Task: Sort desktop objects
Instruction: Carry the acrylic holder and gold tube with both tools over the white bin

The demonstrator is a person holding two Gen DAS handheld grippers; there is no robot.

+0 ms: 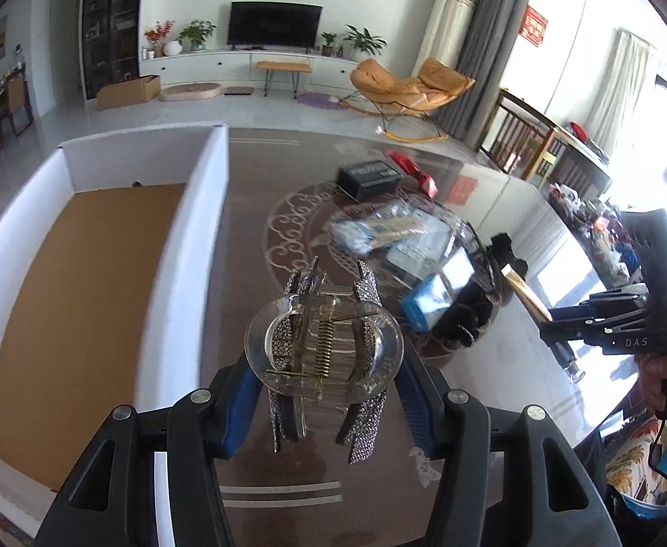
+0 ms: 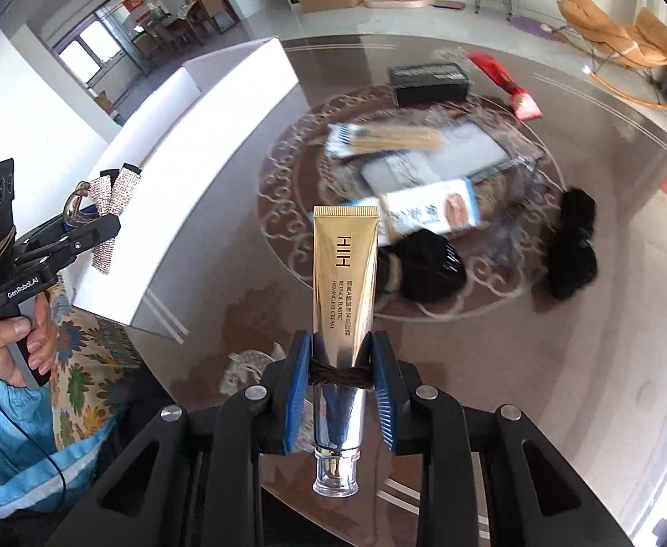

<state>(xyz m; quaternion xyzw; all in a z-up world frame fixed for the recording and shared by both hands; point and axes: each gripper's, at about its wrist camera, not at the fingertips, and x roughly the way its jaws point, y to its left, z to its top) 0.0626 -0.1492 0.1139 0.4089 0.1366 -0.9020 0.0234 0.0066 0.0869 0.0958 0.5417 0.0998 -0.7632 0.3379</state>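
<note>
1. Left gripper (image 1: 324,364): blue pads clamped on the clip (image 1: 324,346), a clear hair claw with rhinestone wings. It is held by its rounded handle end, clear of the table (image 1: 251,182), just right of the box (image 1: 206,209).
2. Right gripper (image 2: 340,364): pads clamped on the tube (image 2: 345,282), a gold eye-cream tube, cap end toward the camera, flat crimped end forward. A brown hair tie is seen wrapped round the tube at the pads.
3. The box, white-walled with a bare brown floor, stands at the table's left edge. No contents are seen inside.
4. Judged step: the clip is to be carried over the near wall and set down in the box.
5. The clip should be lifted well above the wall rim so that the hanging wings are not caught.
6. It should be lowered close to the floor before the pads are parted; a spring claw is expected to bounce if dropped.
7. The tube is best kept high and back until the left gripper is out.
8. Remaining pile (image 2: 424,173) at table centre: boxes, packets, black items; edges blurred.
</note>
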